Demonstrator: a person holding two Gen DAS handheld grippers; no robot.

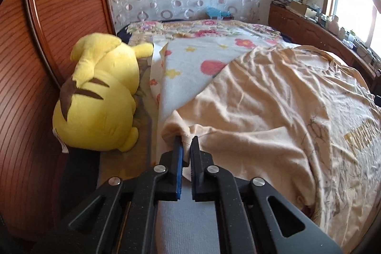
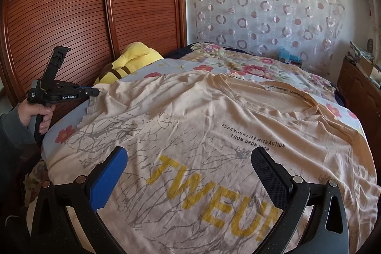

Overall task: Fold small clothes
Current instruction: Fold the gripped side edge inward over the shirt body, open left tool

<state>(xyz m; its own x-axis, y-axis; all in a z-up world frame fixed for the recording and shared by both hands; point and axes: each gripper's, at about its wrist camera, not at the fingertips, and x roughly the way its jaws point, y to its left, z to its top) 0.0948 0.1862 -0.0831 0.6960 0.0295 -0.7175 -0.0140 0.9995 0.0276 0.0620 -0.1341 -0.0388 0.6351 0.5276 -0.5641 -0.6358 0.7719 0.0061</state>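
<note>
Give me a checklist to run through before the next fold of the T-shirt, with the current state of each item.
1. Left hand-held gripper has a firm pinch on the T-shirt sleeve edge: ok, fingers closed with fabric between them.
2. Right hand-held gripper ready to grasp: ok, open above the printed front, holding nothing.
3. Shirt spread flat: not ok, wrinkled across the left side.
4. Collar visible for alignment: ok.
5. Plush toy clear of the shirt: ok, beside the shirt's left edge, not on it.
6. Right sleeve position: cannot tell, it runs out of view.
</note>
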